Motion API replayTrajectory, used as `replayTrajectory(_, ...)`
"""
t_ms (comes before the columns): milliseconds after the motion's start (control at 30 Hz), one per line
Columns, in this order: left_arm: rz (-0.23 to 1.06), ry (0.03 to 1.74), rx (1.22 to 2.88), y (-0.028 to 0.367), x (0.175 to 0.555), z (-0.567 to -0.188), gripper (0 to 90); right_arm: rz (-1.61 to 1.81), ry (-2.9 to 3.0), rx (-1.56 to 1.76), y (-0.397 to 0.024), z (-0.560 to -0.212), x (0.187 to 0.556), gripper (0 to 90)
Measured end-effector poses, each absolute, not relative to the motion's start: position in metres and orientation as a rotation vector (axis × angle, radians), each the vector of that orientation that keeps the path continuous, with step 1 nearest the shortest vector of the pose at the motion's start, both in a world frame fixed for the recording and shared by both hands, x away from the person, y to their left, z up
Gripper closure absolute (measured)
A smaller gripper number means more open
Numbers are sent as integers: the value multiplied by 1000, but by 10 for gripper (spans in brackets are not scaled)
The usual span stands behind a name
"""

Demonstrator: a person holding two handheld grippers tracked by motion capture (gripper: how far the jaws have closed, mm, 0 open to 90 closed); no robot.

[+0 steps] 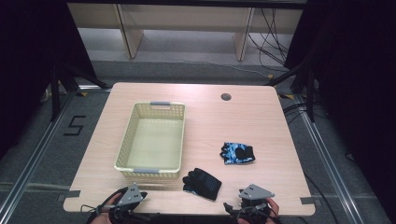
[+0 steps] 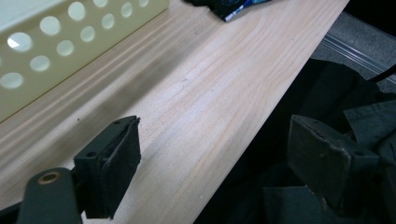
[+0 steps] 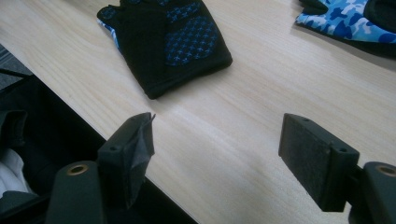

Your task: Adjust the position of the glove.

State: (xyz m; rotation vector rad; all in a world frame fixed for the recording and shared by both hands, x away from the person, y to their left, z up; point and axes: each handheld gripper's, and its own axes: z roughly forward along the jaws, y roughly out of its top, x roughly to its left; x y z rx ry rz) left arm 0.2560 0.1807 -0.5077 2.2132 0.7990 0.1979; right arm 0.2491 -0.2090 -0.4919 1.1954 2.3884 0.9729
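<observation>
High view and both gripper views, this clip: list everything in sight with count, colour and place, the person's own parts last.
Table: one, light wood, centre of the high view, with a round cable hole near its far edge.
Basket: one, pale yellow, perforated, grey handles, left half of the table, nothing in it.
Black glove: one, black with a blue dotted palm, near edge, beside the basket's near right corner.
Camouflage glove: one, blue camouflage and black, right of centre, apart from the black glove.
Floor marking: one, black tape, left of the table.
Left hand-held gripper: one, black with a grey plate, near left edge, jaws open.
Right hand-held gripper: one, same build, near right edge, jaws open.
</observation>
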Motion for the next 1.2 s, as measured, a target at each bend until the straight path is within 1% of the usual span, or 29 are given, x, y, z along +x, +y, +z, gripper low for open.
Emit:
replayTrajectory(267, 186, 807, 2208, 180, 256, -508, 172, 970, 2381, 1194, -211, -491, 250, 300)
replayTrajectory(367, 208, 810, 2215, 181, 257, -509, 172, 989, 2366, 1209, -213, -489, 251, 324)
replayTrajectory(500, 188, 808, 2203, 181, 257, -508, 174, 1019, 2363, 1181, -216, -489, 254, 342)
replayTrajectory(567, 183, 815, 2197, 180, 257, -508, 178, 1043, 2343, 1205, -216, -487, 255, 345)
replayTrajectory(600, 172, 823, 2165, 178, 256, -508, 178, 1043, 2343, 1205, -216, -487, 255, 345)
replayTrajectory(633, 173, 826, 2188, 178, 256, -508, 182, 1073, 2346, 1193, -216, -487, 257, 345)
replayTrajectory(700, 177, 796, 2182, 176, 256, -507, 184, 1100, 2327, 1199, -217, -486, 260, 344)
replayTrajectory(733, 173, 812, 2183, 174, 256, -507, 185, 1108, 2319, 1203, -217, -486, 262, 343)
replayTrajectory(833, 175, 789, 2188, 171, 256, -506, 190, 1128, 2320, 1233, -214, -487, 271, 339)
replayTrajectory(867, 167, 806, 2165, 168, 256, -507, 192, 1113, 2328, 1215, -210, -486, 277, 358)
replayTrajectory(900, 158, 787, 2180, 168, 256, -506, 192, 1113, 2328, 1215, -210, -486, 277, 358)
replayTrajectory(933, 170, 793, 2171, 166, 256, -506, 193, 1106, 2323, 1216, -208, -485, 279, 364)
replayTrajectory(967, 187, 763, 2198, 166, 258, -506, 194, 1094, 2337, 1195, -206, -485, 283, 379)
replayTrajectory(1033, 184, 773, 2198, 165, 256, -506, 195, 1105, 2347, 1178, -200, -485, 289, 409)
replayTrajectory(1067, 184, 750, 2200, 165, 256, -505, 195, 1092, 2374, 1165, -195, -486, 295, 443)
replayTrajectory(1167, 190, 753, 2202, 165, 256, -505, 195, 1069, 2395, 1140, -189, -487, 305, 479)
replayTrajectory(1200, 191, 778, 2193, 165, 256, -506, 195, 1072, 2406, 1145, -188, -488, 308, 488)
